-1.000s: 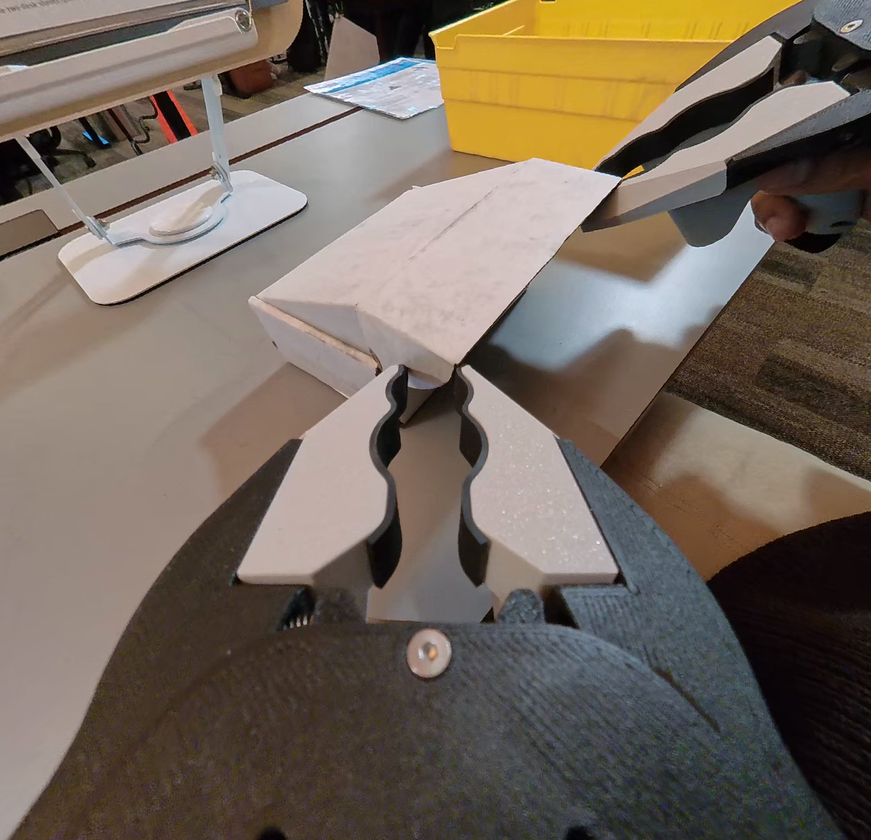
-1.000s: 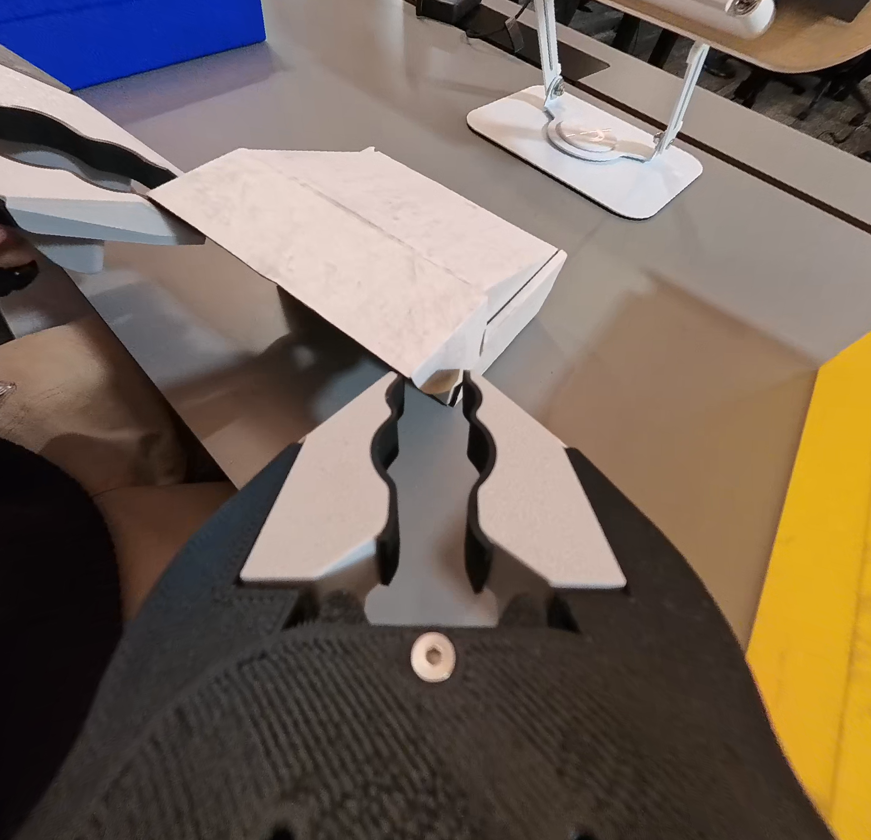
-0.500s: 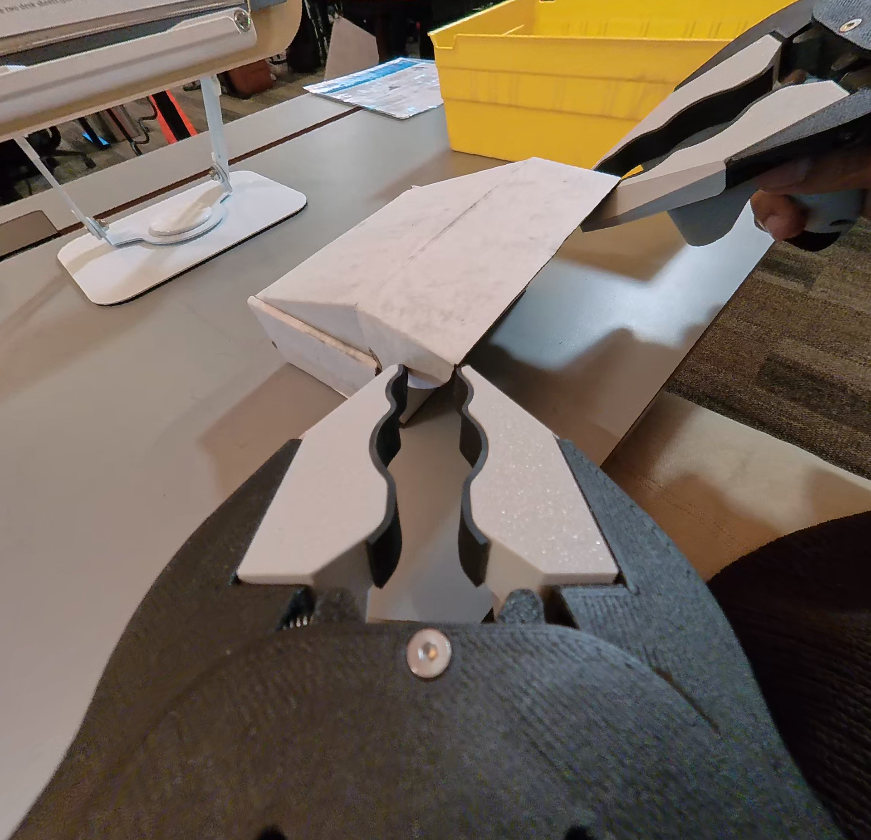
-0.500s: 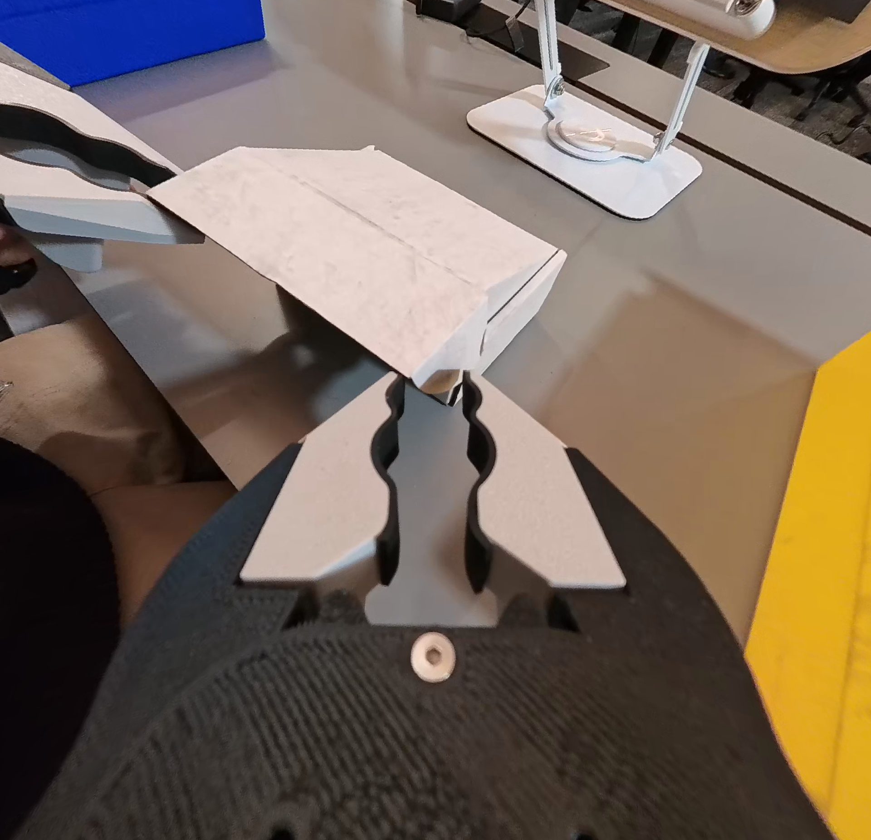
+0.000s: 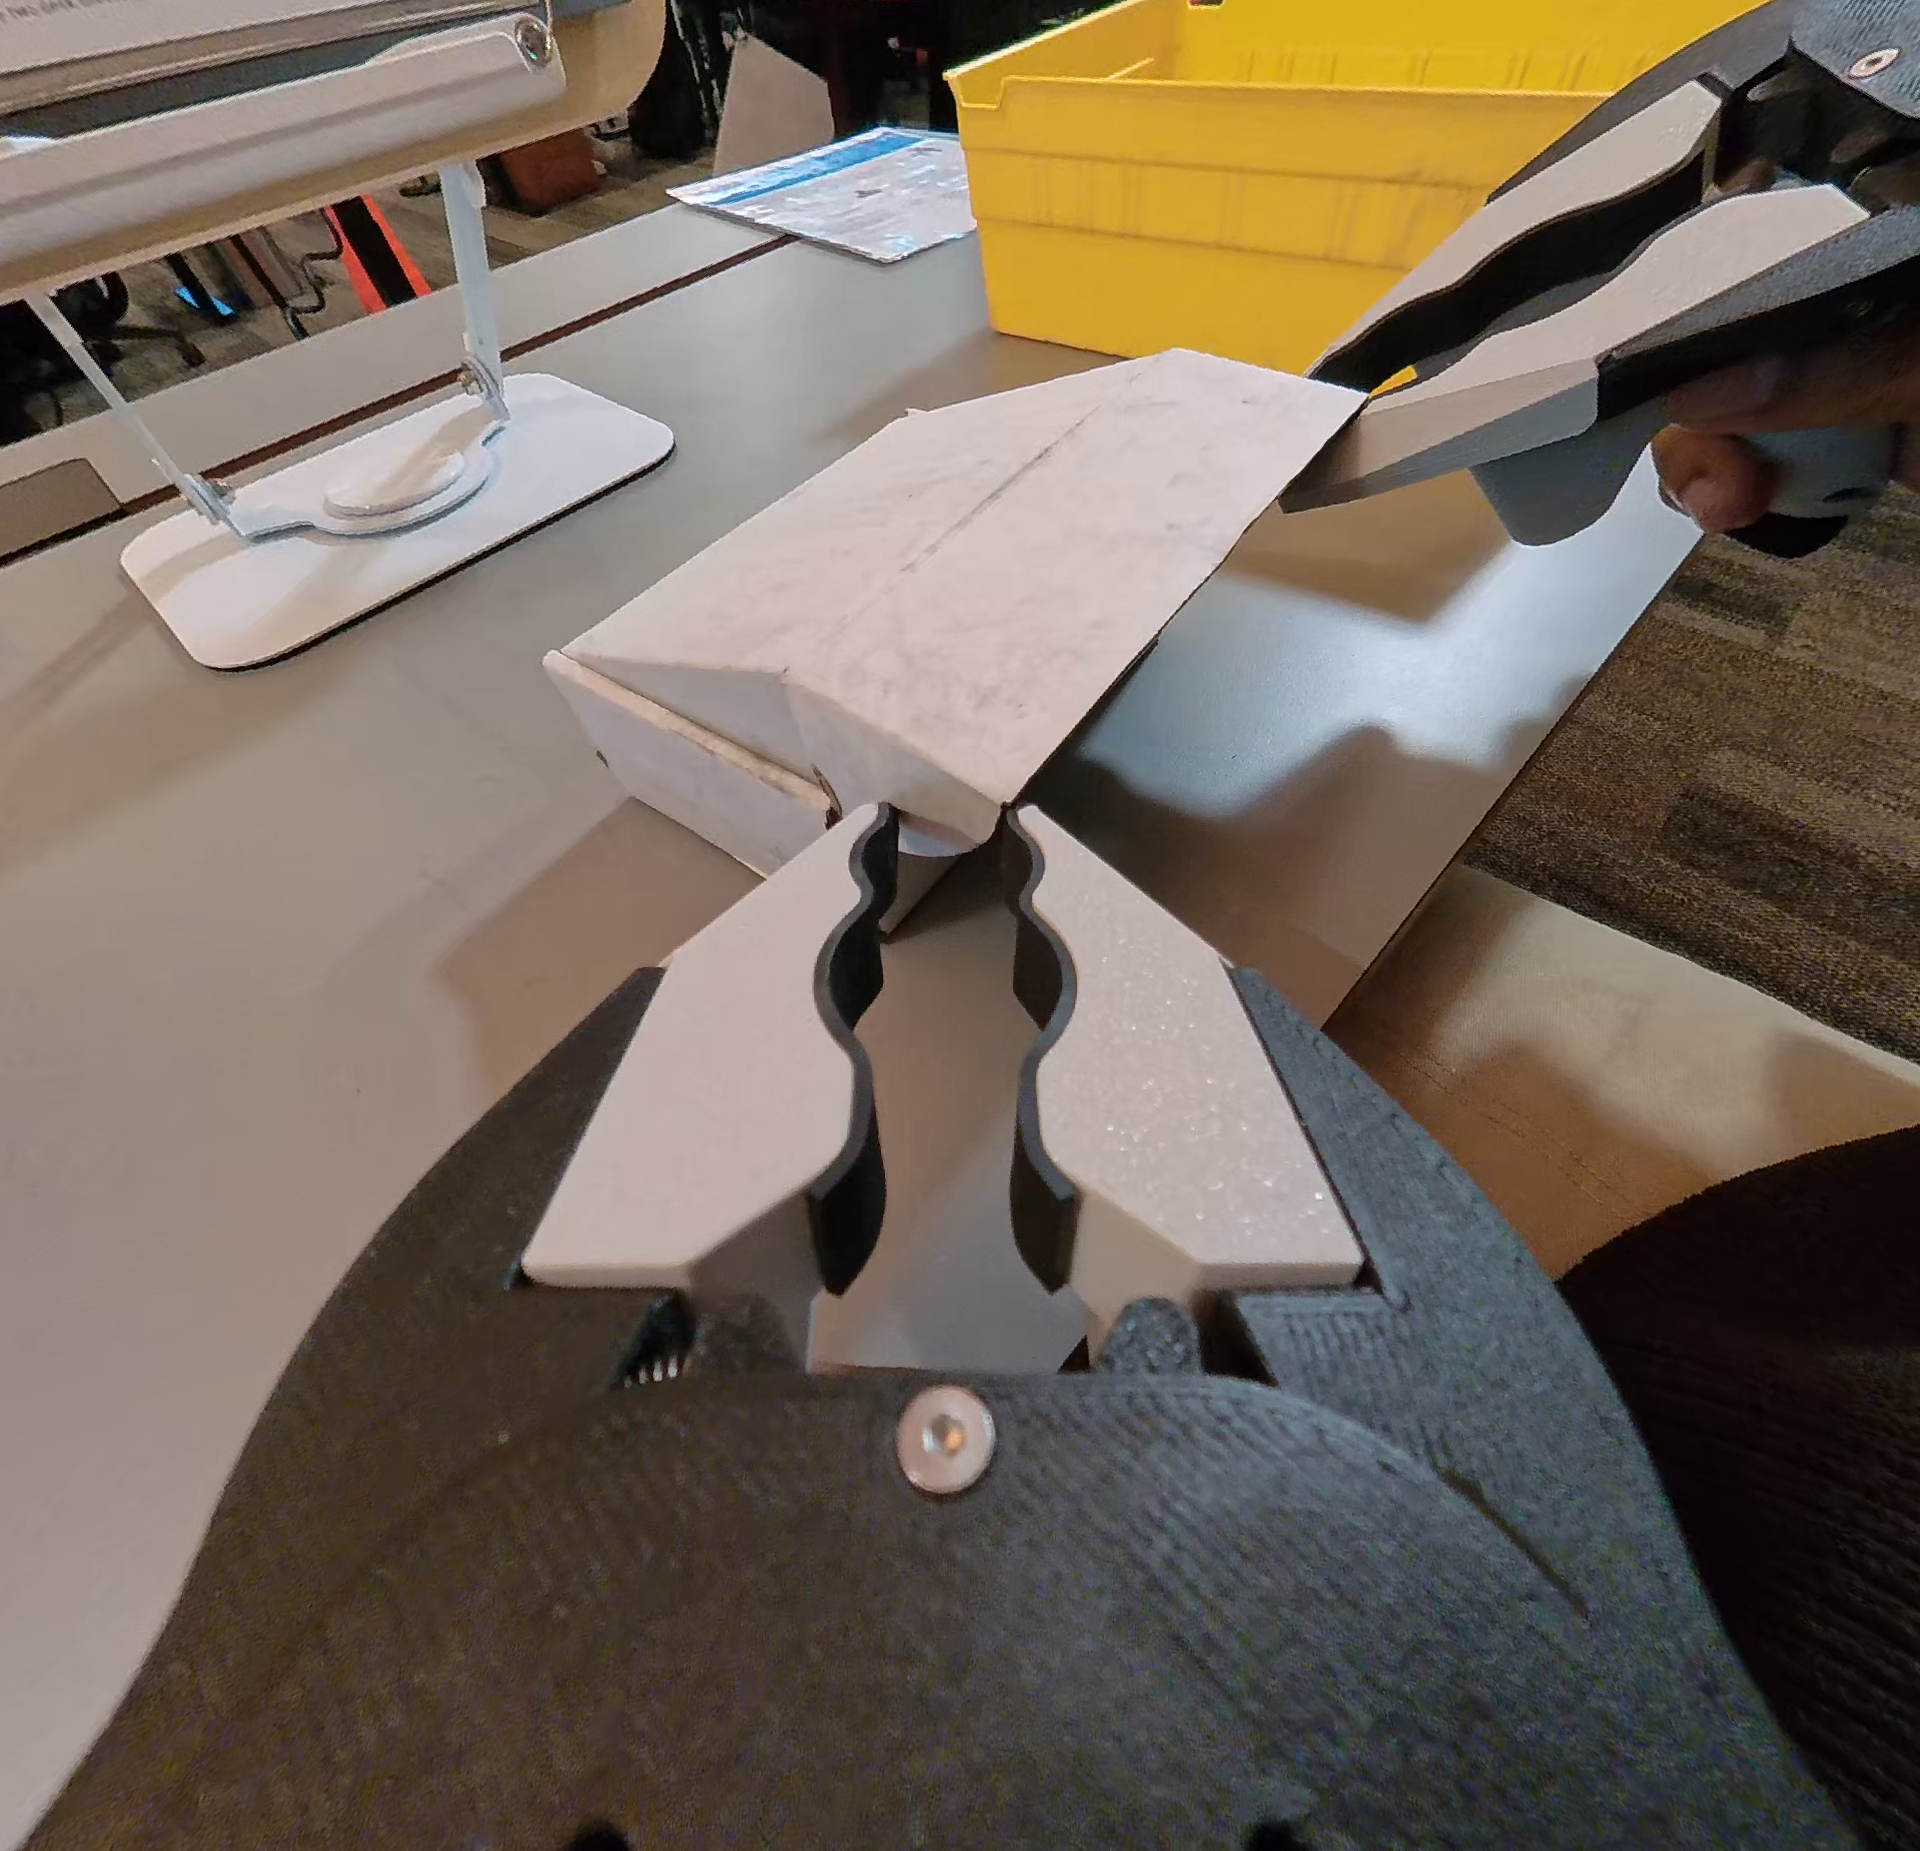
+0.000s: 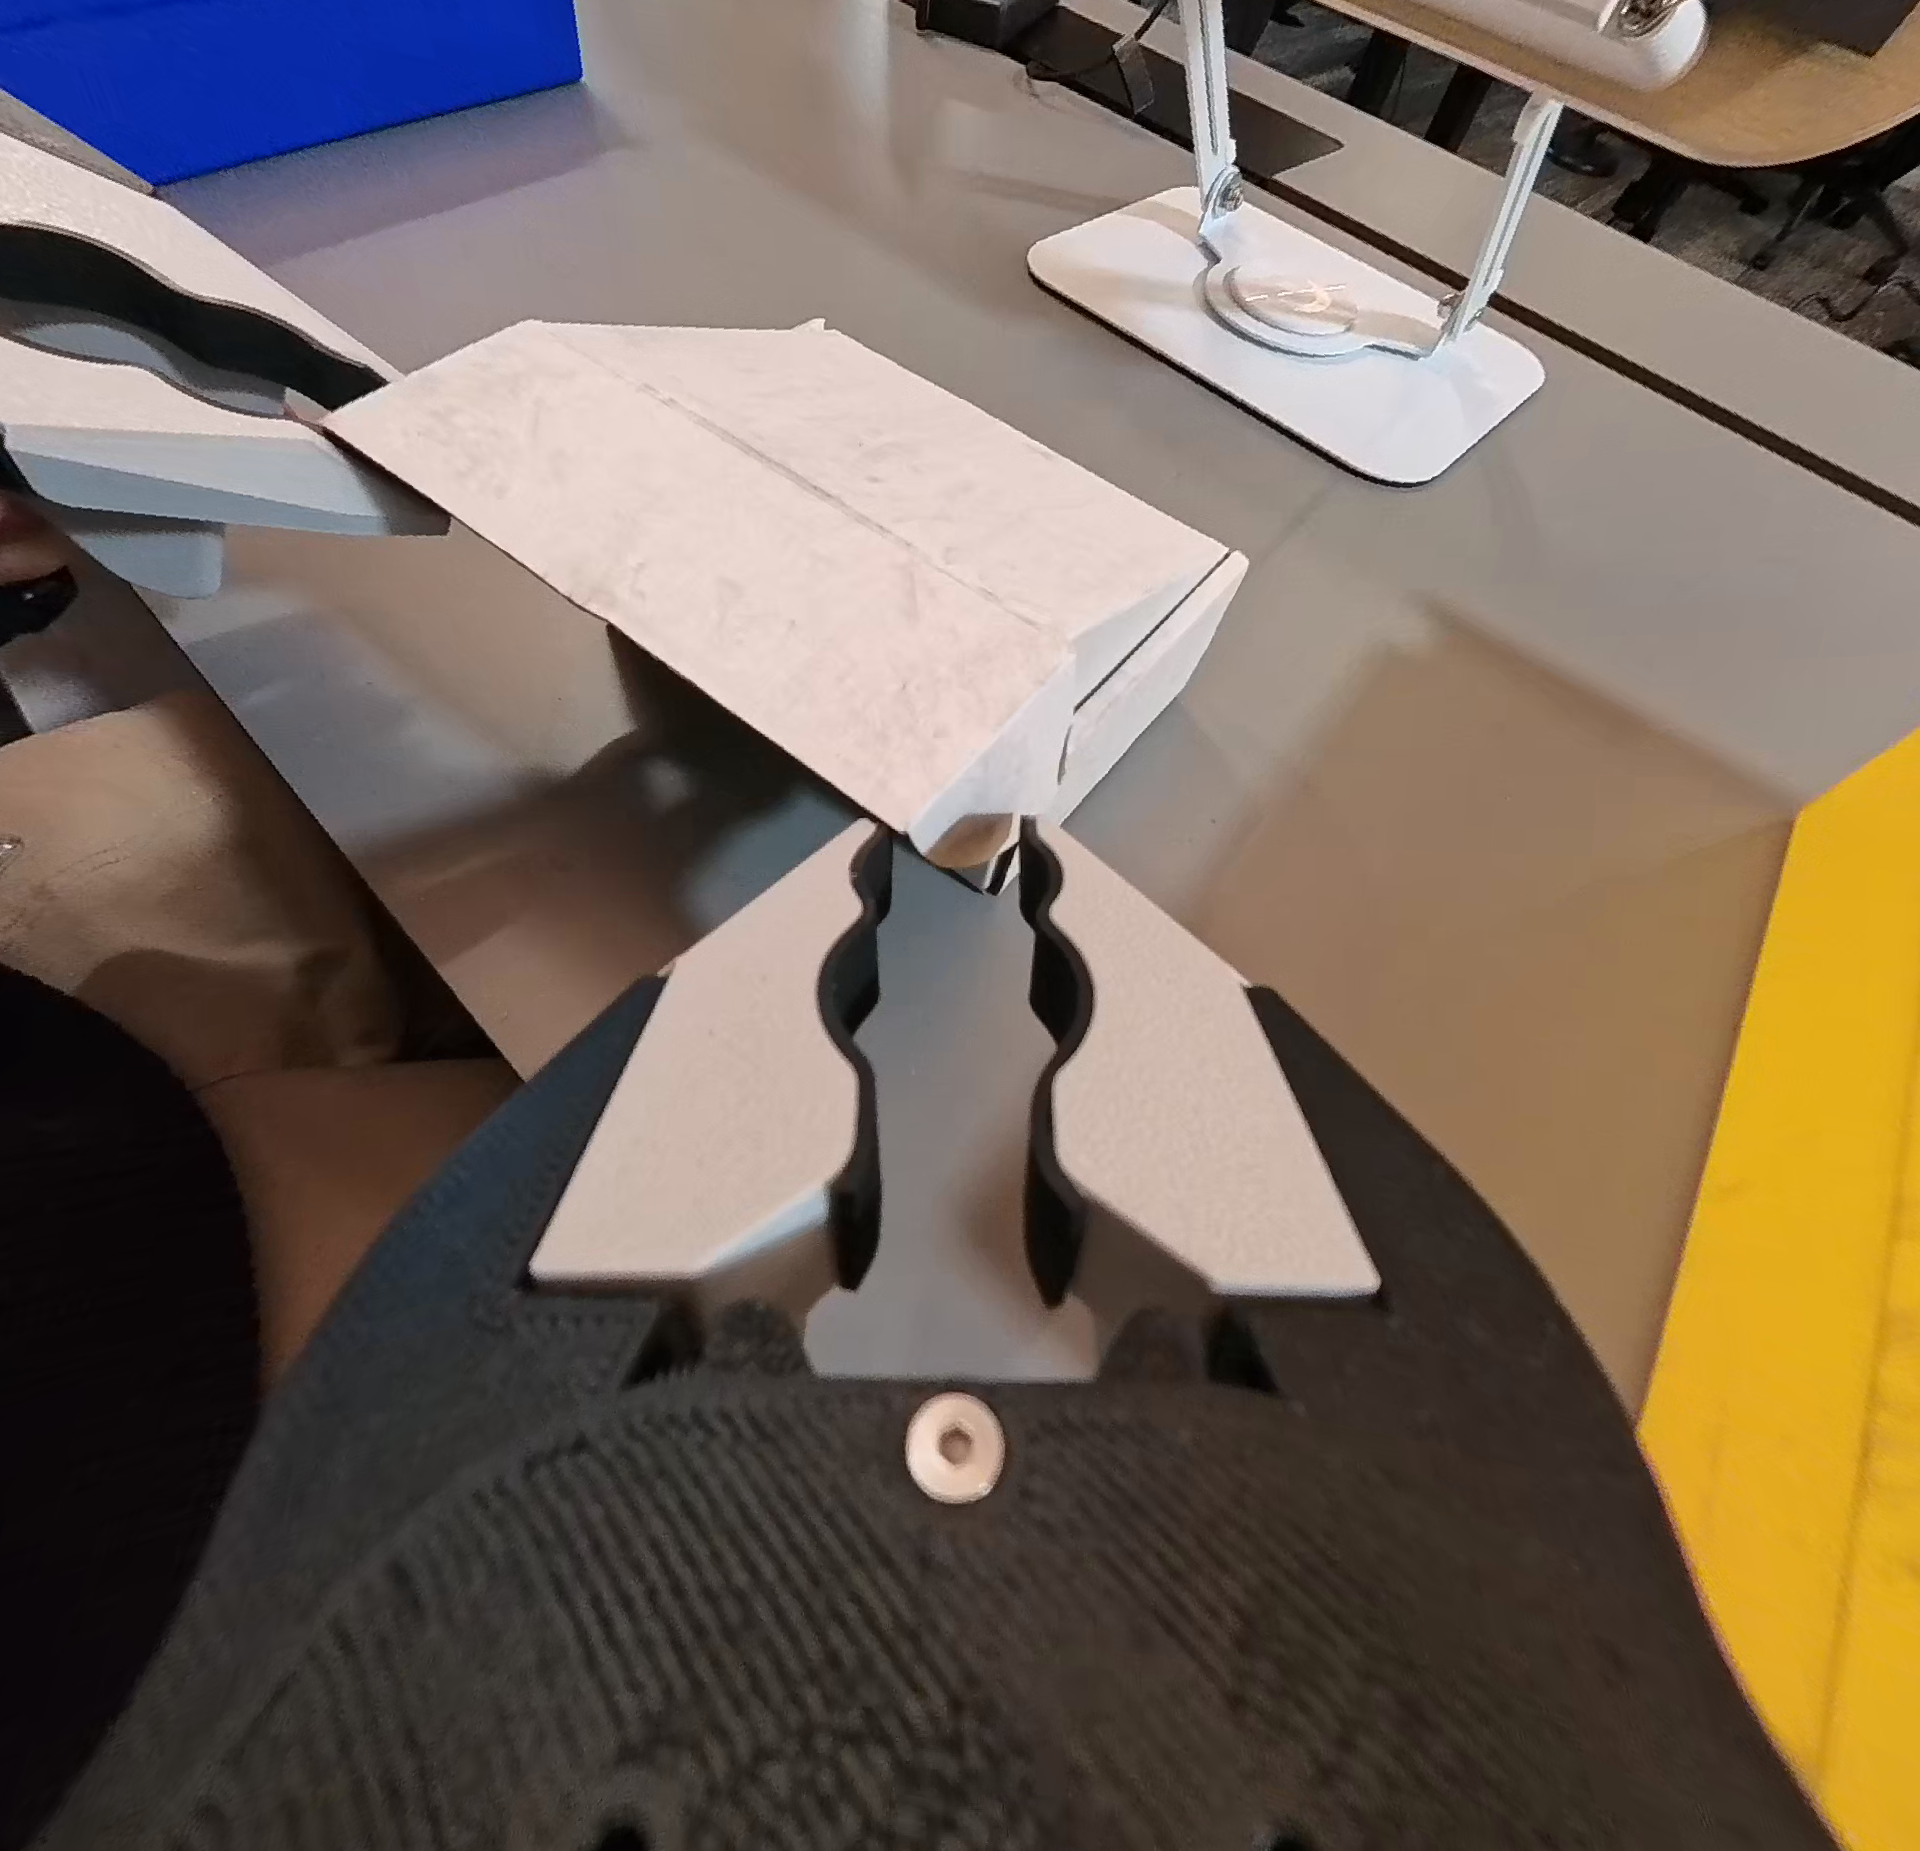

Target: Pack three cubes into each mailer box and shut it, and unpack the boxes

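Observation:
A white mailer box (image 5: pixel 935 575) lies on the grey table (image 5: pixel 208 970) near its front edge, its lid tilted up toward me. My left gripper (image 5: pixel 940 840) is shut on one front corner of the lid. My right gripper (image 6: pixel 956 851) is shut on the other front corner. Each also shows in the other's view: the right gripper (image 5: pixel 1325 430) at the lid's far corner, and the left gripper (image 6: pixel 343 440) likewise. The box also shows in the right wrist view (image 6: pixel 810 554). The inside of the box is hidden. No cubes are in view.
A yellow bin (image 5: pixel 1247 191) stands behind the box on the right and fills the right edge of the right wrist view (image 6: pixel 1818 1282). A white stand base (image 5: pixel 395 513) sits on the far side. A blue bin (image 6: pixel 281 25) is at the far left. The table edge runs close by. About 15 centimetres separates my left fingertips from my right.

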`<state>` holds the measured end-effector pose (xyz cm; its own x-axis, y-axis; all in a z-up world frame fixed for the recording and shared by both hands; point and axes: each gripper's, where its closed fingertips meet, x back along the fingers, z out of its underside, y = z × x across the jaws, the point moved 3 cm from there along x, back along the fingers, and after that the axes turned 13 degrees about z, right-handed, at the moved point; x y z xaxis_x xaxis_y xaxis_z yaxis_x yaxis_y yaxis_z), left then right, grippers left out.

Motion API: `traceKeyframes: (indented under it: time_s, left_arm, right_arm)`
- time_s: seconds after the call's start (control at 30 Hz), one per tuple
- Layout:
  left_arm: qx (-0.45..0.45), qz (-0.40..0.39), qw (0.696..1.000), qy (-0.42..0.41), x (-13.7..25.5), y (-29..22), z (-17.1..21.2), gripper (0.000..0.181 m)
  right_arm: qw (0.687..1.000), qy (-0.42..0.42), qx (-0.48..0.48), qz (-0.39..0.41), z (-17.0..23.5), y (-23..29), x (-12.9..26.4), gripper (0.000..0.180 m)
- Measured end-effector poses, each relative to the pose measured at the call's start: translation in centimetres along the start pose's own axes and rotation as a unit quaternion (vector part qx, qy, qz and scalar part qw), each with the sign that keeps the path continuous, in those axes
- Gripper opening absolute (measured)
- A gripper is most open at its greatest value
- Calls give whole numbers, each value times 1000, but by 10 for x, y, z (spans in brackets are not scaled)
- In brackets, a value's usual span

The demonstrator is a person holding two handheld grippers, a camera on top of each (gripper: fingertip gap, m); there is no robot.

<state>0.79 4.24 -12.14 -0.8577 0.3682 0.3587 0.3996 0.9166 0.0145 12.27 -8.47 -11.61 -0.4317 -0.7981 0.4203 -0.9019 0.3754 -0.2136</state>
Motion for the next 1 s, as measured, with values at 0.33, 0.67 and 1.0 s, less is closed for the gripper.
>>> traceKeyframes:
  time_s: [0.33,0.67,1.0]
  left_arm:
    - [1,0,1000,-1,0,0,0,17]
    - [-4,-3,1000,-12,2,0,-4,17]
    - [-14,-5,1000,1,0,0,-1,9]
  right_arm:
    - [1000,-2,7,6,-1,-1,1,23]
    - [999,-21,38,29,-7,-2,4,10]
    - [997,-6,71,29,-3,3,3,6]
